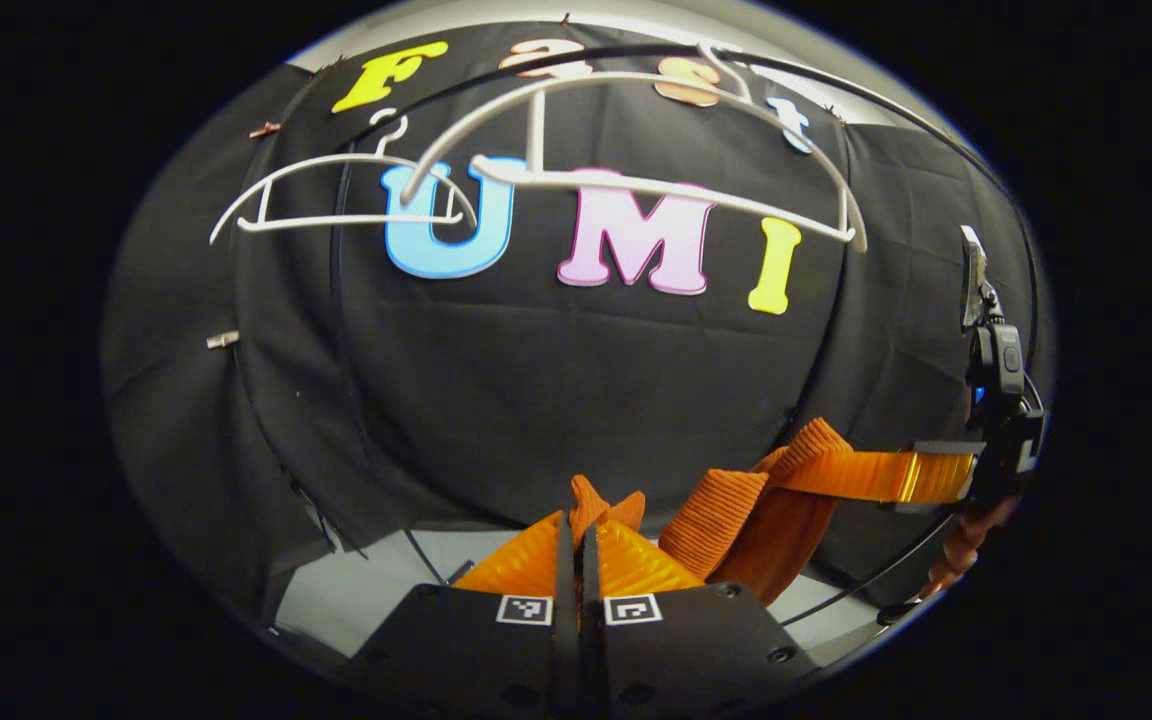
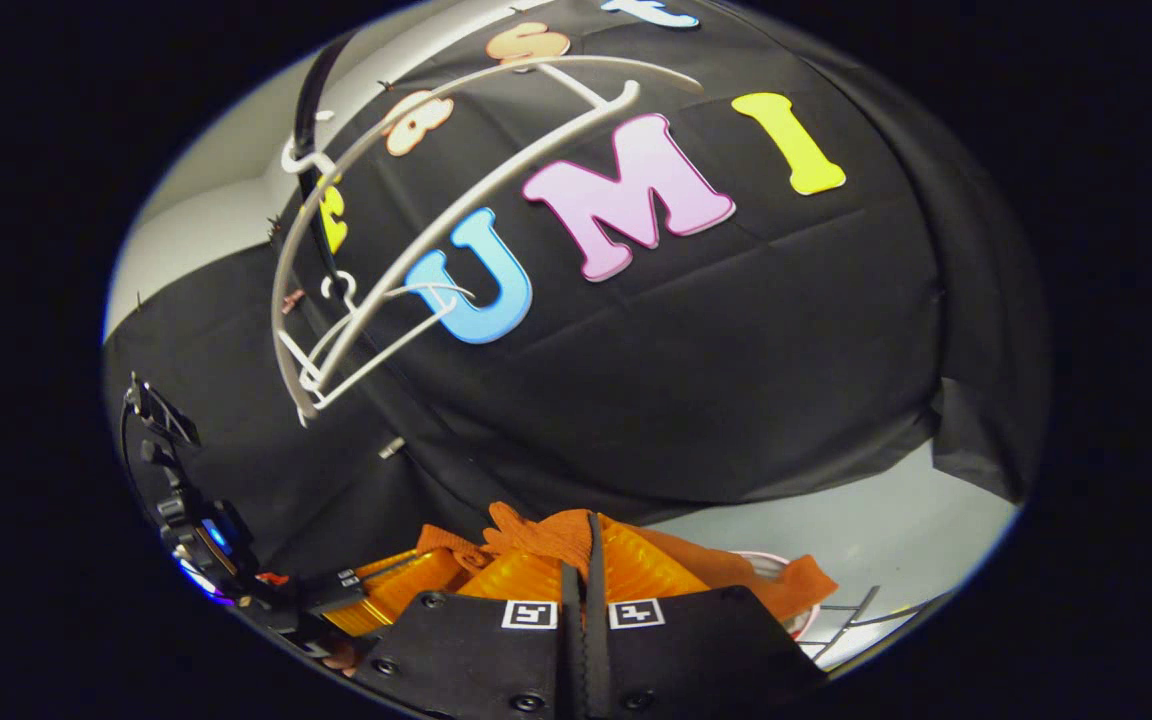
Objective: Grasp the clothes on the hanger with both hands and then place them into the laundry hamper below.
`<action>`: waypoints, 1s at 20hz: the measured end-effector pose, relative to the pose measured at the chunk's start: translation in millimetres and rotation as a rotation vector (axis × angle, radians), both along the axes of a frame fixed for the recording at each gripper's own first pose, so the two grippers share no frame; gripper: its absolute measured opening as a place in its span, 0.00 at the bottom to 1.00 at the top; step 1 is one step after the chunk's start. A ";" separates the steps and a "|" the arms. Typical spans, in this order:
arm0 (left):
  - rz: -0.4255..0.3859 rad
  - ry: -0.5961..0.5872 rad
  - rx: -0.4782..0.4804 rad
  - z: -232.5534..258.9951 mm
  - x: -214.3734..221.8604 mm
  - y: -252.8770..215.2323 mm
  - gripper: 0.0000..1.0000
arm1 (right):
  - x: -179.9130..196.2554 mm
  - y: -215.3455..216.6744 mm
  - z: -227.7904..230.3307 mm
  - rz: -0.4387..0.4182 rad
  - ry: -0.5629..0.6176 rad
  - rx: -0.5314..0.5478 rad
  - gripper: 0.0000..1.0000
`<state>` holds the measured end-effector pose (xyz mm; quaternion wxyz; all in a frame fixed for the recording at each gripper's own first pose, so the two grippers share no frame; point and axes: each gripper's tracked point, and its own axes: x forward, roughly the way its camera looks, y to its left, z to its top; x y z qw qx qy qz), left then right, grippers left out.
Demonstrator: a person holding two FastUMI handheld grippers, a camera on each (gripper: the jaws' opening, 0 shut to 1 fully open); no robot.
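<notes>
Black cloth (image 1: 556,400) hangs as the backdrop behind everything, with a pale wall showing at its edges and a light floor (image 2: 836,540) below. Two white hangers hang bare from a dark rail (image 1: 836,85) up high: the larger hanger (image 1: 636,185) in front, the smaller hanger (image 1: 336,195) farther along to its left in my left gripper view. In my right gripper view the same pair tilts steeply, the larger one (image 2: 456,200) over the smaller one (image 2: 376,320).

My left gripper (image 1: 578,545) has its jaws pressed nearly together, pinching a fold of the orange ribbed garment (image 1: 726,510) between them; a tuft of the fabric sticks up just above the tips. From there the cloth stretches to my right, where my right gripper (image 1: 921,478) shows at the edge of that view, its fingers closed flat on the other end, and my hand (image 1: 966,545) holding it is partly visible beneath.

In my right gripper view, my right gripper (image 2: 586,560) is likewise squeezed shut on the garment (image 2: 536,530), which bunches up over the tips and spills to the right. Under that spill I can see a pale rounded rim and some thin wire bars (image 2: 856,610) near the floor; I cannot tell what they belong to. My left gripper (image 2: 386,590) appears low on the left side there, clamped on the cloth as well.
</notes>
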<state>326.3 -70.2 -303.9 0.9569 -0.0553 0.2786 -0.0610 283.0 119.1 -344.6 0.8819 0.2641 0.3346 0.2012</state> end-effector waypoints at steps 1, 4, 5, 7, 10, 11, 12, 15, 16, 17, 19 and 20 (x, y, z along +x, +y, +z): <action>-0.001 0.025 -0.002 -12.4 -3.5 -0.2 0.05 | -3.9 -1.1 -12.7 0.011 0.017 -0.034 0.04; -0.008 0.116 0.005 -52.0 -15.4 0.7 0.04 | -17.1 -10.0 -54.2 0.044 0.069 -0.153 0.04; -0.010 0.151 0.018 -66.5 -20.5 1.5 0.04 | -21.4 -16.5 -70.4 0.045 0.094 -0.208 0.05; -0.028 0.217 0.035 -95.3 -28.0 1.1 0.05 | -33.2 -28.9 -97.7 0.048 0.170 -0.314 0.05; -0.052 0.247 0.054 -104.9 -49.9 0.8 0.48 | -46.3 -41.8 -114.9 0.034 0.225 -0.411 0.47; -0.054 0.256 0.070 -106.0 -54.2 3.9 0.70 | -48.5 -43.1 -118.7 0.027 0.232 -0.418 0.64; -0.052 0.258 0.091 -107.9 -54.6 8.1 0.93 | -49.8 -42.8 -118.6 0.014 0.239 -0.414 0.76; -0.054 0.265 0.104 -113.8 -59.0 8.4 0.96 | -54.9 -41.6 -119.8 0.008 0.256 -0.423 0.84; -0.050 0.267 0.103 -112.1 -59.2 9.6 0.96 | -56.7 -40.9 -119.1 0.019 0.251 -0.432 0.89; -0.050 0.268 0.098 -110.7 -60.2 10.4 0.96 | -58.7 -39.0 -117.7 0.031 0.240 -0.437 0.91; -0.048 0.259 0.092 -104.1 -59.7 11.4 0.96 | -57.9 -31.0 -101.8 0.047 0.170 -0.427 0.94; -0.046 0.250 0.091 -101.0 -59.5 12.4 0.96 | -57.0 -29.2 -95.7 0.058 0.129 -0.438 0.87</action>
